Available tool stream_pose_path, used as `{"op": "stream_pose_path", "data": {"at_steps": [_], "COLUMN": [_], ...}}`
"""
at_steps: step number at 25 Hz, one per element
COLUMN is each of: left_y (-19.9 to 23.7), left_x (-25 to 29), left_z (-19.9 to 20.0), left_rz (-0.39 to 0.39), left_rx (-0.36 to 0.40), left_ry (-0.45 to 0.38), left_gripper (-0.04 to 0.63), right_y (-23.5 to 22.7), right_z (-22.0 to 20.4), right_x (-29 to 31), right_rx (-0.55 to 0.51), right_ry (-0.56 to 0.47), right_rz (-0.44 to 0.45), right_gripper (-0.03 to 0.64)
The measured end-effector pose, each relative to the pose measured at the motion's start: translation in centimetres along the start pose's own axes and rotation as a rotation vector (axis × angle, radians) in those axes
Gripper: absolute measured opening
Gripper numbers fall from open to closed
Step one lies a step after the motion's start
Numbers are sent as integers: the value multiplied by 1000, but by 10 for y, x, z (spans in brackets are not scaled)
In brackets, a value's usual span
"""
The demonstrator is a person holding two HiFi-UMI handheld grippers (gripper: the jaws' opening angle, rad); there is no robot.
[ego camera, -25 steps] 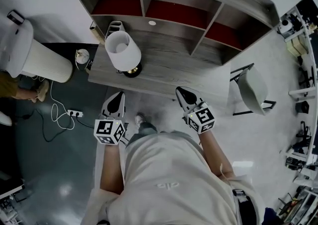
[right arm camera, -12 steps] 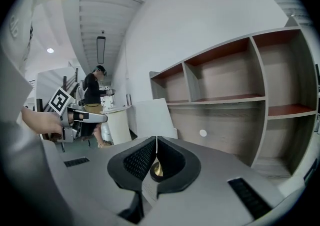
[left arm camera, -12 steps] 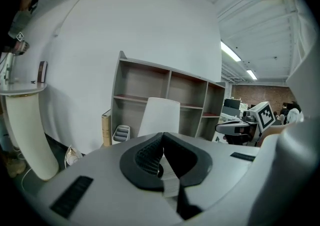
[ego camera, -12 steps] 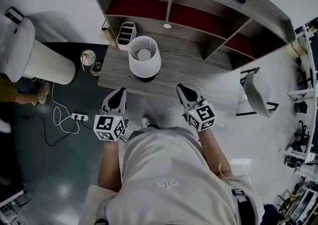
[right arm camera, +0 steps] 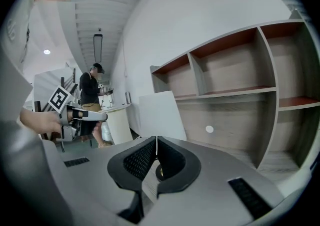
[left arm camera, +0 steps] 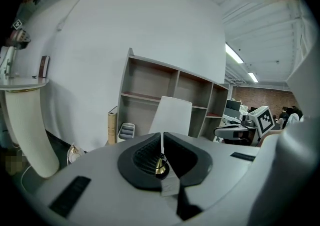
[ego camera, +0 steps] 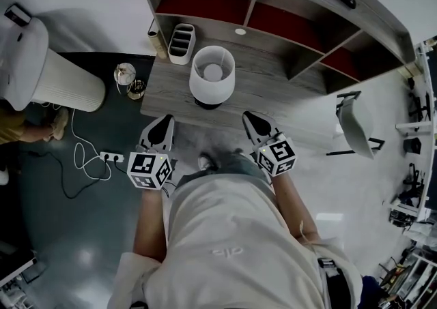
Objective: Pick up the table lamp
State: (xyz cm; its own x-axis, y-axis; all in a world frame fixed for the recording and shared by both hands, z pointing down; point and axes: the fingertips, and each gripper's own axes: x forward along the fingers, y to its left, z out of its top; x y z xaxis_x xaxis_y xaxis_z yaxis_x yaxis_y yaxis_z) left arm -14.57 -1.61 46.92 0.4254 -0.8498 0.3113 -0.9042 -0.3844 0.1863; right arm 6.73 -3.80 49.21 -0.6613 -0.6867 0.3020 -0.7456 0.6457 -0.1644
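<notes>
Left gripper point(ego camera: 164, 123) and right gripper point(ego camera: 250, 118) are both sitting fully shut, pads pressed together, nothing between them; both gripper views are showing that plainly. I'm holding them side by side just off the near edge of the grey wood-grain desk point(ego camera: 171, 93), touching nothing. White table lamp with a tapered shade point(ego camera: 212, 72) is standing upright on that desk near the front edge, ahead of me and roughly between the two grippers, with its dark round base point(ego camera: 208, 104) peeking out under the shade. White slotted organiser point(ego camera: 181, 40) is sitting behind and left of it, apart from it, in front of the shelf unit with red back panels point(ego camera: 273, 24). I'm reading this as the approach step: pick not started, lamp untouched. Next move is calling for the jaws to open before I go in. Shade is looking too wide and likely too soft to pinch, so I'm thinking stem or base. Stem is hiding under the shade, thickness unknown. Tipping is the risk if I'm nudging the shade first.
</notes>
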Motion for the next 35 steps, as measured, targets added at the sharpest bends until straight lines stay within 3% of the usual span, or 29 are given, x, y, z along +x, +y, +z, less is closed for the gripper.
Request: {"op": "stream_pose_path", "data": {"at_steps": [8, 11, 16, 23, 35], "left_y": [-1, -3, -1, 9, 10], "left_x": [19, 36, 67, 91, 134], "left_z": [20, 32, 51, 88, 111], "left_rz": [14, 26, 96, 168, 224], "left_rx": [-6, -7, 26, 18, 64], "left_ry": [19, 43, 121, 135, 219], "left_gripper": [25, 82, 92, 106, 190], "right_y": [-21, -35, -61, -86, -108], "right_z": [-10, -11, -16, -28, -44], "right_x": [9, 18, 36, 58, 91], "right_rx": [18, 15, 2, 10, 33], "right_ry": [48, 64, 100, 138, 176], "right_rz": [14, 31, 60, 97, 147], "right_gripper": [34, 34, 34, 34, 34]}}
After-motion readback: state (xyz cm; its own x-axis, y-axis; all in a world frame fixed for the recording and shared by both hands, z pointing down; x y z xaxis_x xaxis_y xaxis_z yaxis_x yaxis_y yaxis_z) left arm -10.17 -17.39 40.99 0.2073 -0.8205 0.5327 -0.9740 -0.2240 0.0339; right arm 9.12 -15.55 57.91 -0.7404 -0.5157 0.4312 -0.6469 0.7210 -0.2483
